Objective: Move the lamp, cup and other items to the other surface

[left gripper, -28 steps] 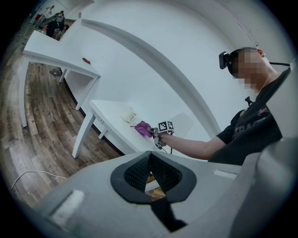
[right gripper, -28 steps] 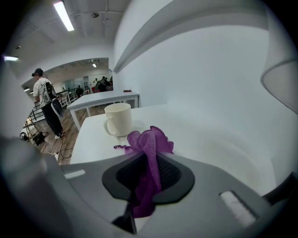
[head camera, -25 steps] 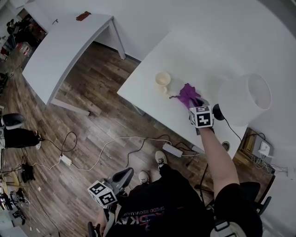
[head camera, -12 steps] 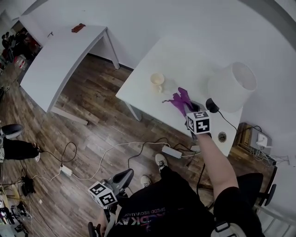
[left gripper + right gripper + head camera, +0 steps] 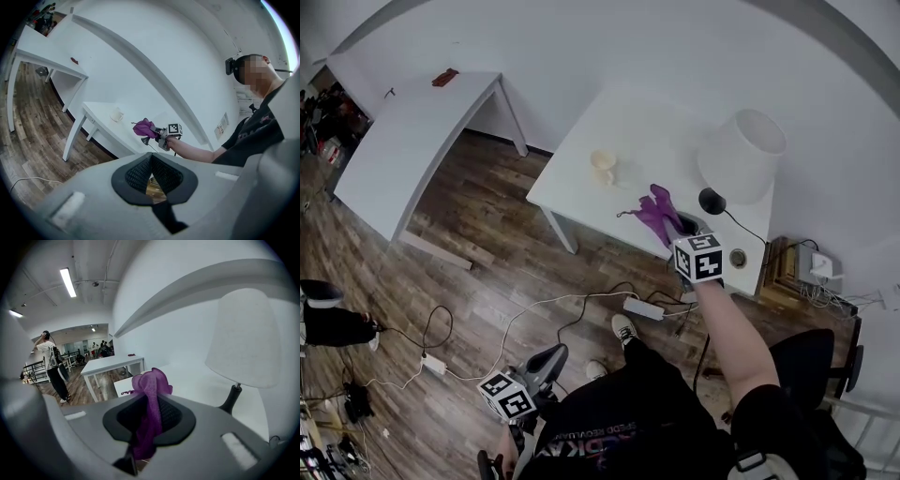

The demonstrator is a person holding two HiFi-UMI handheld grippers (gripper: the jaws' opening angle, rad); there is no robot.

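Lamp [image 5: 741,155] first, head view: upright at the right end of the near table [image 5: 581,192], white shade, dark base. Further left on that same top, cup [image 5: 603,166], well apart from the lamp. Purple cloth [image 5: 657,211] bunched in the right gripper [image 5: 680,228] over the front edge, near the lamp base. Down low by the legs, left gripper [image 5: 546,361] over the wood floor [image 5: 487,281], well apart from all of it. Off to the left, far table [image 5: 403,141] with a small reddish thing [image 5: 444,77] on it

Left gripper view: jaws pressed together at the tips, nothing in them. Across the room, cloth looking clear of the tabletop, cup behind it

Right gripper view: jaws clamped on the cloth, a strip pinched between the pads [image 5: 171,416], the rest puffed out past the tips. Lamp close on the right, far table beyond on the left
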